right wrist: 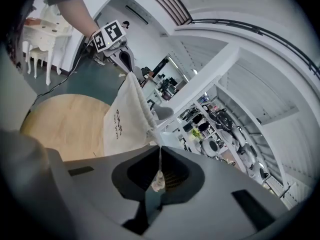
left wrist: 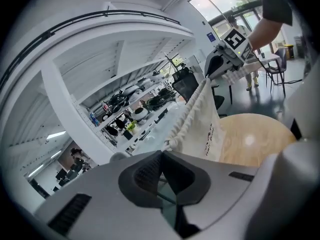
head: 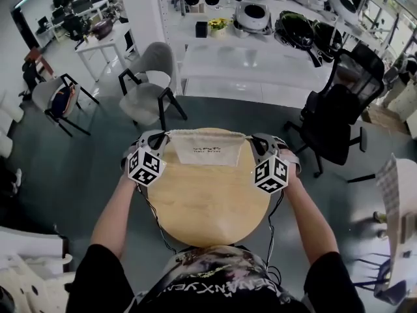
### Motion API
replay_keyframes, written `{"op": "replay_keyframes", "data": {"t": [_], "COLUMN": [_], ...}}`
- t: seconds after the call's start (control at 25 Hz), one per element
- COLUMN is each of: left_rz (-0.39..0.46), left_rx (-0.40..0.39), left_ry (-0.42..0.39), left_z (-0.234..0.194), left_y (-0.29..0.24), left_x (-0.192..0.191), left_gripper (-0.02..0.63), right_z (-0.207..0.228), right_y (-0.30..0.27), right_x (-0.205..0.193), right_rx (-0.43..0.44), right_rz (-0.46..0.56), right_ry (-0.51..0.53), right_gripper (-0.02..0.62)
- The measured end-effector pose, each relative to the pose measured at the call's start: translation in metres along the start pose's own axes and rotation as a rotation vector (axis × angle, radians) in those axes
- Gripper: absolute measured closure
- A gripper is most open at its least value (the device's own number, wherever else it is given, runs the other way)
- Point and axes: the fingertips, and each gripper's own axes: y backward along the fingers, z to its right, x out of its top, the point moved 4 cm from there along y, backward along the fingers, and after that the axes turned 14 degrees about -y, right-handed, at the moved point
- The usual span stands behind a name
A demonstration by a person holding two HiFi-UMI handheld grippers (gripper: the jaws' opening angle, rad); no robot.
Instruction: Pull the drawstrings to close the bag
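Beneath the head camera, a dull grey-green floor (head: 78, 168) fills most of the field. White shelving (head: 260, 8) carrying dark and white round appliances runs along the far side, with a white table (head: 254, 64) before it. A black mesh office chair (head: 339, 119) stands at right and a grey shell chair with black legs (head: 151, 83) at left. Both are apart from the round, light wooden counter (head: 215, 214) at centre.

Over the far half of the counter is the cream cloth drawstring bag (head: 207, 150), printed with small dark lettering. It is stretched sideways between the two grippers, and its top hem is gathered into fine pleats. Whether its lower edge touches the counter cannot be told.

The left gripper (head: 161, 137), grey with a black-and-white marker cube, sits at the bag's top left corner. Its jaws are closed on the left drawstring (left wrist: 170, 143), just where the bunched hem ends. The right gripper (head: 251, 138), of the same build, sits at the top right corner. Its jaws are clamped on the right drawstring (right wrist: 160, 159), a thin white cord running taut from the hem. The small knotted end (right wrist: 158, 184) of that cord lies behind the pads.
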Motion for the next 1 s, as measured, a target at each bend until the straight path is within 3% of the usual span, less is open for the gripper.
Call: {"op": "replay_keyframes", "data": {"t": [0.4,1.0], "left_rz": [0.043,0.089], "left_rx": [0.115,0.228], "left_ry": [-0.035,-0.154], "left_z": [-0.068,-0.156], "left_y": [0.012,0.036], "left_x": [0.032,0.088], "left_gripper": [0.590,0.589], "right_z": [0.049,0.117], "right_y": [0.013,0.041], "right_x": [0.053,0.118], "right_rx": [-0.102,-0.218], "right_rz": [0.078,0.163], "right_ry": [0.029,0.073], "right_gripper": [0.592,0.592]}}
